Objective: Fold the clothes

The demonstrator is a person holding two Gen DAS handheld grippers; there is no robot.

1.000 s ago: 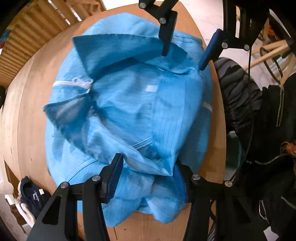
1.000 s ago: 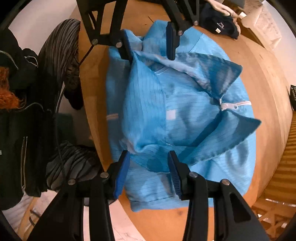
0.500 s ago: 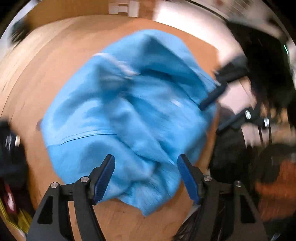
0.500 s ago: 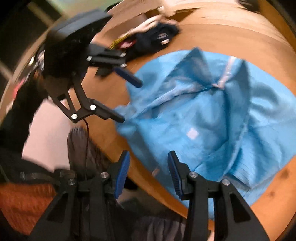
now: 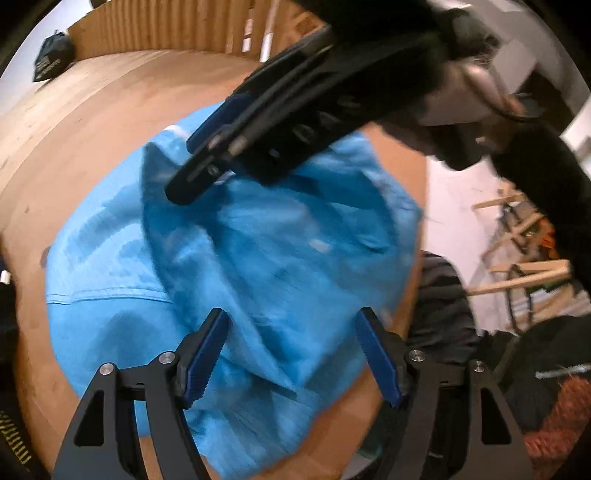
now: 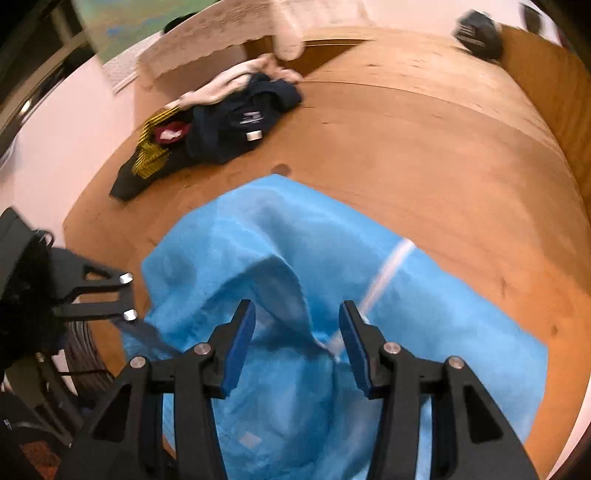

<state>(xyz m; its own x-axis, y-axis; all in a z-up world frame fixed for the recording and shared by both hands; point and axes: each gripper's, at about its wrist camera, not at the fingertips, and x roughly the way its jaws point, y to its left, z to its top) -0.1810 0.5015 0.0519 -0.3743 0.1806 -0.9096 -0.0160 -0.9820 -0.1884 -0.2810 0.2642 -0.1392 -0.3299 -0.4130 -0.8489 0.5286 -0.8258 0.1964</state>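
Blue fabric fills most of what I see from both wrists: the blue garment (image 5: 258, 266) lies crumpled on the wooden table (image 5: 92, 122), reaching the table's near edge, with its white zipper (image 6: 388, 273) running up from the bunched middle. I take that garment as my landmark.

My left gripper (image 5: 291, 350) hangs over the garment's near edge, its jaws opening and standing wide apart; cloth lies beneath and between them, but the blue pads (image 5: 207, 354) do not press on it, so I count it released.

My right gripper (image 6: 297, 343) sits over the garment's rumpled middle, beside the lower end of the zipper. Its jaws are opening too; a raised fold of cloth stands in the gap and the zipper end lies just beside one pad, yet I see no pinch, so this one is loose as well. From the left wrist view the same right gripper (image 5: 192, 162) crosses above the garment's far side, blurred.

Beyond the garment, toward the table's far corner, lies a pile of dark clothes (image 6: 221, 125) with a white piece on top. A small dark bag (image 6: 478, 33) rests well apart from the garment at the table's far rim
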